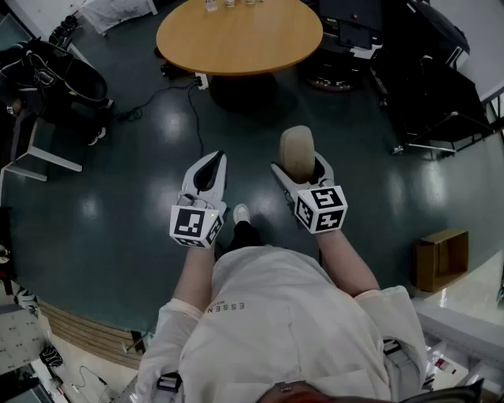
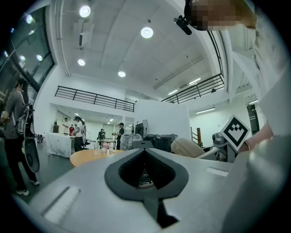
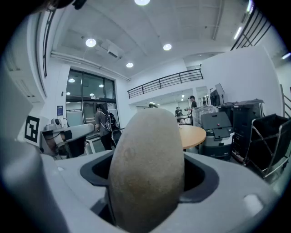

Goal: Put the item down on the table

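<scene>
Right gripper view: oval item (image 3: 148, 168) clamped inside right gripper (image 1: 299, 167).

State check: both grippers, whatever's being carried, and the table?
left gripper: fingers shut, nothing between them.
right gripper: fingers clamped on the potato, held up in the air.
potato: upright between the right fingers, not set down.
table: ahead, apart from both grippers, top mostly bare.
small things: standing at the table's far edge, too small to identify.
</scene>
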`<state>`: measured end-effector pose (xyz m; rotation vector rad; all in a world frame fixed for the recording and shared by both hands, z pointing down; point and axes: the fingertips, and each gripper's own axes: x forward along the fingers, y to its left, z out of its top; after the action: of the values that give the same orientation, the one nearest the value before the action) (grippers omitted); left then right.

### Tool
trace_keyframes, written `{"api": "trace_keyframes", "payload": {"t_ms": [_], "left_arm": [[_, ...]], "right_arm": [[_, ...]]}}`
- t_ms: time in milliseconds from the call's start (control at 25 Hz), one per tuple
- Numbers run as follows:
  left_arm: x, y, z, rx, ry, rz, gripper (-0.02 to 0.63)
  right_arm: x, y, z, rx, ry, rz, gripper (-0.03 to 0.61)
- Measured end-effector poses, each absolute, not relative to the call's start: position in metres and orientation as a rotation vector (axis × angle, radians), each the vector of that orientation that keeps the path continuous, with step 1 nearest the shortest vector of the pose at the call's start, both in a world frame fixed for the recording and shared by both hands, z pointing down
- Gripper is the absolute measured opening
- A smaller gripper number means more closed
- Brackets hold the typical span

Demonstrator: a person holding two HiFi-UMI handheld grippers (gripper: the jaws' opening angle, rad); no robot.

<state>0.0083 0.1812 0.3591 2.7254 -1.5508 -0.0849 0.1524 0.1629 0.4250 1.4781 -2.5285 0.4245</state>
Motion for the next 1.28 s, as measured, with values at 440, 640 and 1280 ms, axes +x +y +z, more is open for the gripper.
{"api": "trace_keyframes", "payload": {"t_ms": [440,640,1280], "left_arm": [[0.004,0.184,0.364,2.717,-1.553,-0.079,0.008],[-0.001,0.174,0.366,2.701,-1.564,-0.094,0.008],[-0.063,0.017,0.372,2.728,-1.495,-0.087,0.008]], "right_arm": [[0.15,0.163,0.429,1.485,-2.512,0.43,0.396],[0.149,0.154,0.434,1.492,-2.507,0.451,0.396],[0.097,-0.002,0.431,1.541,-2.454,0.469,0.396]]}}
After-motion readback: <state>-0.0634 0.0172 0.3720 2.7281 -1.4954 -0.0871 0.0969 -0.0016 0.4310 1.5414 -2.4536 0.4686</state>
